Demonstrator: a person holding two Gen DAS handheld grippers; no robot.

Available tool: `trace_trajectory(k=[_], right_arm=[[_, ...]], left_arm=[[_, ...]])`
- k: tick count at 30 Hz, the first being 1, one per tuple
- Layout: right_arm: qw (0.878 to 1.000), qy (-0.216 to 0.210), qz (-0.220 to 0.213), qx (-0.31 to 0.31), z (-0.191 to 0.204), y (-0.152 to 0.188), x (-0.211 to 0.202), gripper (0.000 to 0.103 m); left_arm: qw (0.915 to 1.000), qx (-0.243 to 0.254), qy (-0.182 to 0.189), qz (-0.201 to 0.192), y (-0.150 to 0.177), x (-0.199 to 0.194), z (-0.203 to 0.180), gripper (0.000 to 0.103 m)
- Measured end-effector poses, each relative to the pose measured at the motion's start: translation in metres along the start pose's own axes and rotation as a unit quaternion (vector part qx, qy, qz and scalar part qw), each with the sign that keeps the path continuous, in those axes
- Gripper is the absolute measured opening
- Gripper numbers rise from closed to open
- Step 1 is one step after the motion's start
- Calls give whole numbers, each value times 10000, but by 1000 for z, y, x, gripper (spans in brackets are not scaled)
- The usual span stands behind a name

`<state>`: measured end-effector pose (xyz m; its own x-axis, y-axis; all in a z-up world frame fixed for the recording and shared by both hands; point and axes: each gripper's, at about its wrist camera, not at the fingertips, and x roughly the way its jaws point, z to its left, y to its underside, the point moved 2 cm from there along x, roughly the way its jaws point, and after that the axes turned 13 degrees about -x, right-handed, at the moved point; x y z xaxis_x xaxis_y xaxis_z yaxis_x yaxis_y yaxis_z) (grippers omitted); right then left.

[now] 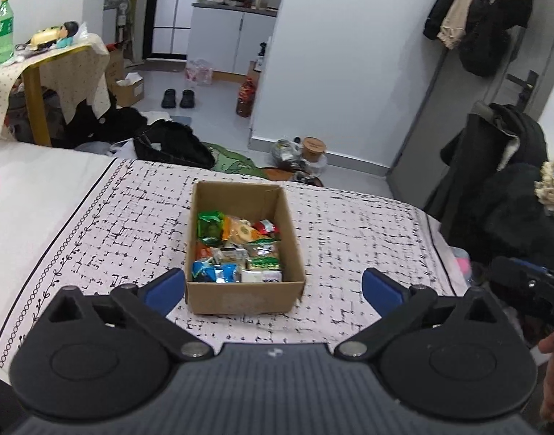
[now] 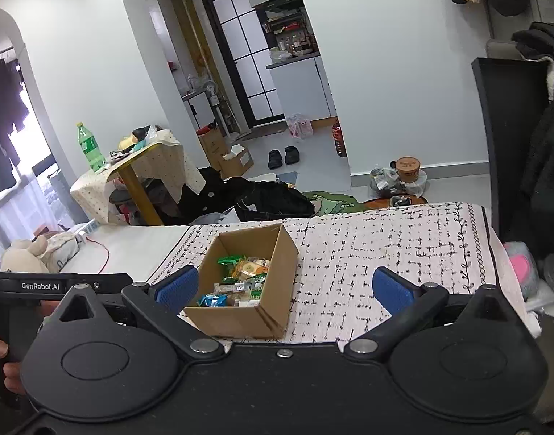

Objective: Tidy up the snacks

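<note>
One cardboard box [image 1: 240, 250] sits mid-frame on the patterned bed cover [image 1: 349, 224], its long axis running away from both tools; the snack packets [image 1: 237, 250] inside are too jumbled to count; left tool [image 1: 273, 290] hovers squarely before it, likely nearer; right tool [image 2: 284, 290] offset rightward; both spread wide, holding nothing.

Brown cardboard box [image 1: 240, 295], multicoloured snack packets [image 1: 237, 250], black-on-white crosshatch cloth [image 1: 349, 239], blue fingers [image 1: 382, 286]
</note>
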<state>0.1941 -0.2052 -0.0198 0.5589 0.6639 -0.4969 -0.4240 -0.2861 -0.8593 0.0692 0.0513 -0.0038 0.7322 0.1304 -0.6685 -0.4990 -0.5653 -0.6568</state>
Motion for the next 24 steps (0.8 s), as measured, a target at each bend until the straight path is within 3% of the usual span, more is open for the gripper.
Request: trace_trajectory(k=[9, 24], right_arm=[[9999, 41, 121, 63, 15, 13, -22, 103], [9997, 45, 220, -21, 41, 18, -48, 103]], left_arm=[[9992, 386, 63, -96, 9, -29, -6, 103], [9985, 482, 166, -187, 21, -67, 5, 103]])
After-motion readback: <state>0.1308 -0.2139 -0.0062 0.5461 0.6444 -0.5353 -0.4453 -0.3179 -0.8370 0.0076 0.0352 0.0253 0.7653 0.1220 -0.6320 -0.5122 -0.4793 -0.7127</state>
